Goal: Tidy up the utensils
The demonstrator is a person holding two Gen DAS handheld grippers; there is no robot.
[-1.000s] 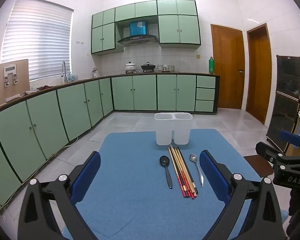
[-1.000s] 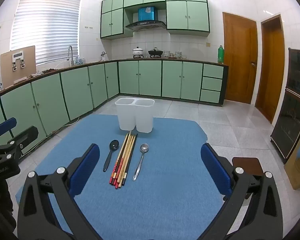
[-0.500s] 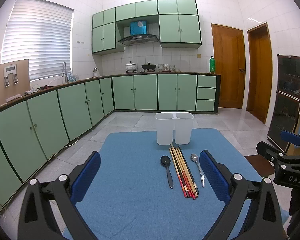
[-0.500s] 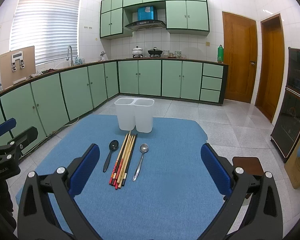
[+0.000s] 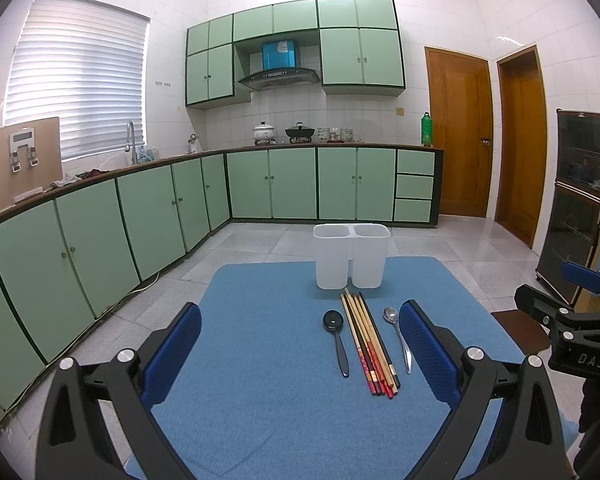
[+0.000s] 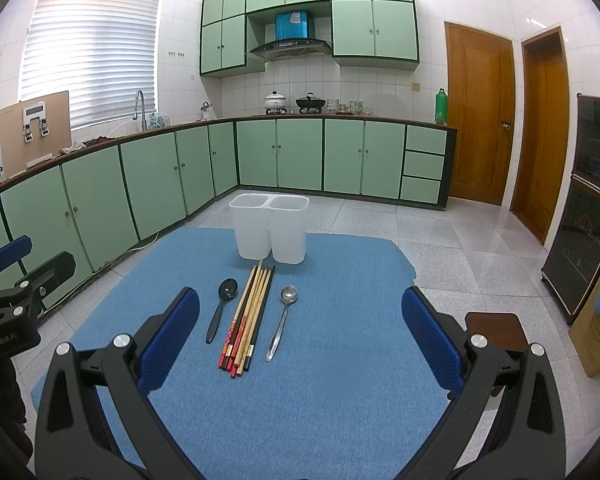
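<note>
Two grippers, both spread wide and empty: left gripper (image 5: 300, 356), right gripper (image 6: 300, 340), each hovering over the near edge of the blue mat (image 6: 340, 380).

Listed left to right across the middle of the mat, handles toward the near edge:

- Black spoon (image 6: 221, 309), one. Likely light plastic, stiff, matte; best taken across the slim handle, mid-length.
- Chopsticks (image 6: 248, 318), one tight bundle. Exact count cannot be read; roughly eight sticks, pale wood, dark and red-ended, lying touching one another. Light, rigid, and prone to roll or scatter (a pinch across the whole bundle near the middle seems safer than chasing single sticks).
- Metal spoon (image 6: 281, 326), one. Somewhat heavier, smooth and probably slippery; grip the flat handle, not the bowl.

Behind them, toward the far edge:

- White twin-compartment holder (image 6: 269, 227), one piece with two wells, both apparently empty, upright. The chopstick tips lie just beside its base. Thin plastic, light, so it may slide or tip if knocked during loading.
</note>
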